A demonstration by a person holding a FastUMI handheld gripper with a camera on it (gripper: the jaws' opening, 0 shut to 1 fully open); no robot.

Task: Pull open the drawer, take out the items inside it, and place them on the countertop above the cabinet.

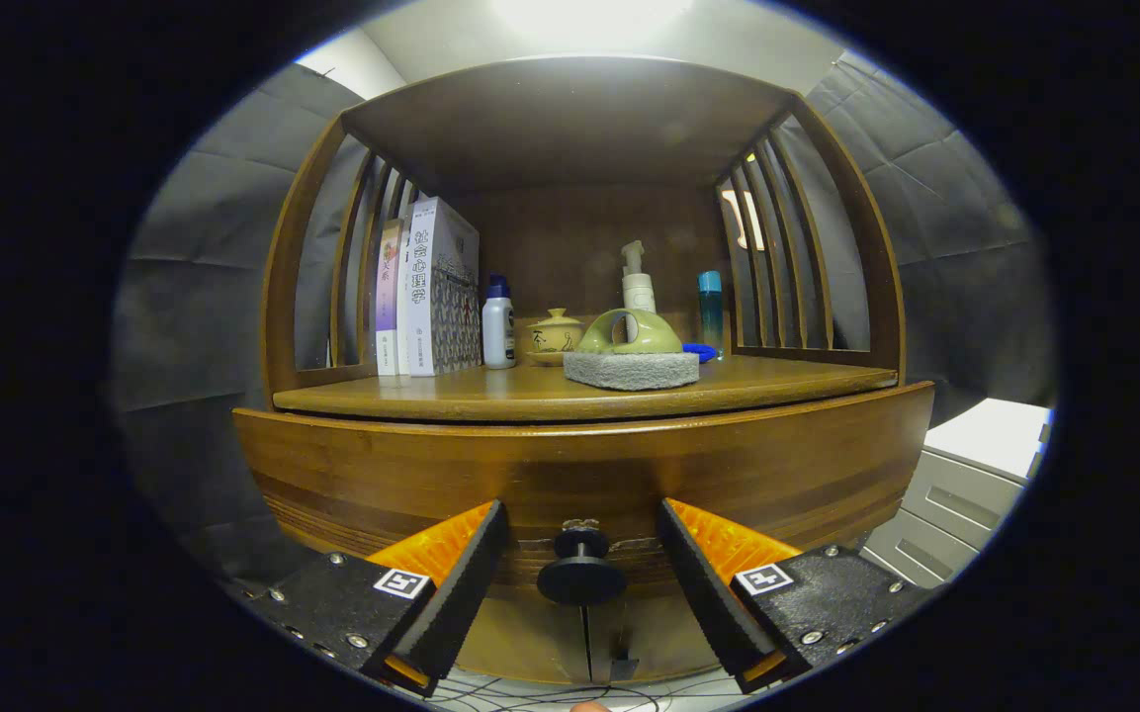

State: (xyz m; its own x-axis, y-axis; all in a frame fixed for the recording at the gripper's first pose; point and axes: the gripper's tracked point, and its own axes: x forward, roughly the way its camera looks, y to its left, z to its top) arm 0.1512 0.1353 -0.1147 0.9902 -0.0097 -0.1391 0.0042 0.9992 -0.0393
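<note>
The gripper (581, 569) has its fingers spread apart, with the drawer knob (581, 574) between them, untouched, on the closed drawer (579, 475). Beyond, on the countertop (490, 394): books (431, 287) with Chinese-lettered spines, a white bottle (498, 326), a lidded jar (556, 334), a sponge (631, 368), a pump bottle (637, 279).

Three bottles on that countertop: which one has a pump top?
The white pump bottle behind the green scrubber. The white bottle by the books and the blue bottle have plain caps.

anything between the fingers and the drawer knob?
Nothing visible. The gripper is open, its fingers either side of the drawer knob, a gap on each side. The drawer front sits closed right behind the knob.
</note>
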